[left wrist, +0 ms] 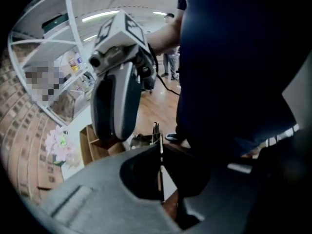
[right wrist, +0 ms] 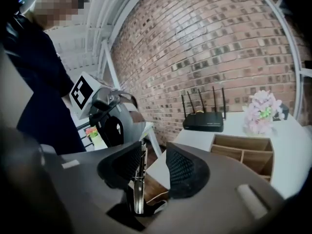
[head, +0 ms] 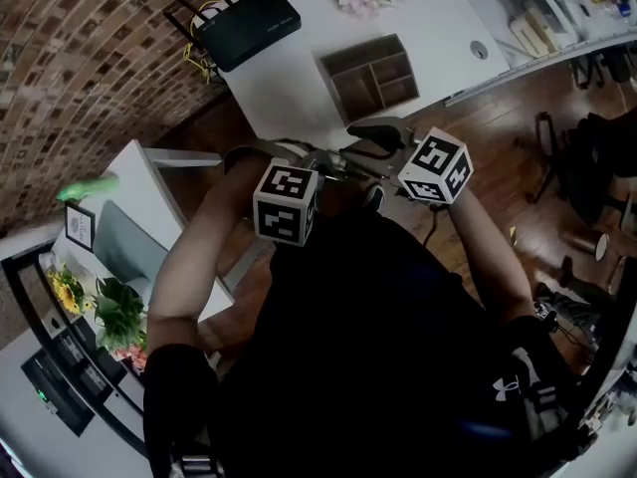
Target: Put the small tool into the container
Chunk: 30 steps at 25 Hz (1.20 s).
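Risk of drop on the way to wooden container at 12 o'clock on white tabletop: small tool pinched only by thin edge in tightly closed left claw, beside one pad of right claw spread wide, giving no support.

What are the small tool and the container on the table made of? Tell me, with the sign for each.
The small tool is probably metal, bright and polished: it glints silver. The container looks like wood, matt brown: thin flat panels form its compartments.
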### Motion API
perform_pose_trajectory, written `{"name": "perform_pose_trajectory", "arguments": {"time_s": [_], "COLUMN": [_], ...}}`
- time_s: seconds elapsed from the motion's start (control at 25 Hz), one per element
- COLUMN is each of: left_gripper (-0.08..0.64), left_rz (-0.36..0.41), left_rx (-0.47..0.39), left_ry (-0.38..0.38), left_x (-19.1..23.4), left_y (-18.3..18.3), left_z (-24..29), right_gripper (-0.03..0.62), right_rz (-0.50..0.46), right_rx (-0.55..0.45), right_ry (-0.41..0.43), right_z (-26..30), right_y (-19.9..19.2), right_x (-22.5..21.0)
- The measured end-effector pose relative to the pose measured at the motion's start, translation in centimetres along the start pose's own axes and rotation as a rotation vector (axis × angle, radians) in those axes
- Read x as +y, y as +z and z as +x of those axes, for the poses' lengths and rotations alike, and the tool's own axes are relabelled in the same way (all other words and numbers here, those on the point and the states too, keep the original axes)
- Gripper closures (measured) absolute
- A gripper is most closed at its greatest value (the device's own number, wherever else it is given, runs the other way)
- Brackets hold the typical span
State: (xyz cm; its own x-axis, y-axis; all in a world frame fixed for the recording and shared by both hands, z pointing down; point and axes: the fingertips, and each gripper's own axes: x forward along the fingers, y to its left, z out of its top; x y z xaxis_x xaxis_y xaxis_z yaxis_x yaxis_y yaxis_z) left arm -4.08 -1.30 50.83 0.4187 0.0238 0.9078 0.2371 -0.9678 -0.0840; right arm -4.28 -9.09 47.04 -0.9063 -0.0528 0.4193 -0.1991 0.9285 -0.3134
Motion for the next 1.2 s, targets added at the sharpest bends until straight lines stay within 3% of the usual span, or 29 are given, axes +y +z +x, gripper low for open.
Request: {"name": "perform_pose_trajectory", "arguments": {"time_s": [0.08, 0.2, 0.28, 0.4, 0.52, 0.64, 0.72, 0.88, 1.0, 1.2], "left_gripper": [0.551, 0.551, 0.551, 0.551, 0.52, 0.385, 0.335, 0.335, 0.381, 0.425], "left_rz": [0.074, 0.166, 0.202, 0.207, 0.168, 0.074, -0.025, -0.299, -0.476, -0.624], "left_rx": [0.03, 0.08, 0.103, 0.087, 0.041, 0.024, -0.02, -0.228, -0.359, -0.467], "left_ry": [-0.028, -0.05, -0.063, -0.06, 0.025, 0.143, 0.215, 0.39, 0.478, 0.529], "left_x": [-0.1, 0.0, 0.0, 0.0, 1.4, 3.8, 5.1, 6.9, 7.0, 5.8], "left_y": [0.4, 0.7, 0.8, 1.3, 2.0, 1.5, 1.1, 0.4, -1.0, -1.5], "left_z": [0.4, 0.8, 1.2, 1.5, 1.4, 0.5, -1.0, -5.3, -6.7, -6.4], "right_gripper": [0.433, 0.485, 0.552, 0.561, 0.574, 0.575, 0.575, 0.577, 0.577, 0.577], "right_rz": [-0.032, -0.062, -0.059, 0.009, 0.034, 0.021, 0.036, 0.088, 0.153, 0.325], "right_rx": [0.104, 0.222, 0.233, 0.203, 0.191, 0.204, 0.191, 0.093, -0.042, -0.296], "right_ry": [0.08, 0.157, 0.138, 0.097, 0.033, -0.031, -0.078, -0.22, -0.36, -0.577], "right_z": [0.4, 0.9, 1.0, 0.4, -0.2, -1.0, -1.8, -4.4, -7.1, -11.5], "right_y": [-1.1, -2.9, -3.4, -3.5, -3.8, -4.7, -5.0, -4.1, -2.4, -0.3], "right_x": [1.0, 1.8, 1.5, 1.1, 0.4, -0.8, -1.9, -5.5, -9.2, -15.3]}}
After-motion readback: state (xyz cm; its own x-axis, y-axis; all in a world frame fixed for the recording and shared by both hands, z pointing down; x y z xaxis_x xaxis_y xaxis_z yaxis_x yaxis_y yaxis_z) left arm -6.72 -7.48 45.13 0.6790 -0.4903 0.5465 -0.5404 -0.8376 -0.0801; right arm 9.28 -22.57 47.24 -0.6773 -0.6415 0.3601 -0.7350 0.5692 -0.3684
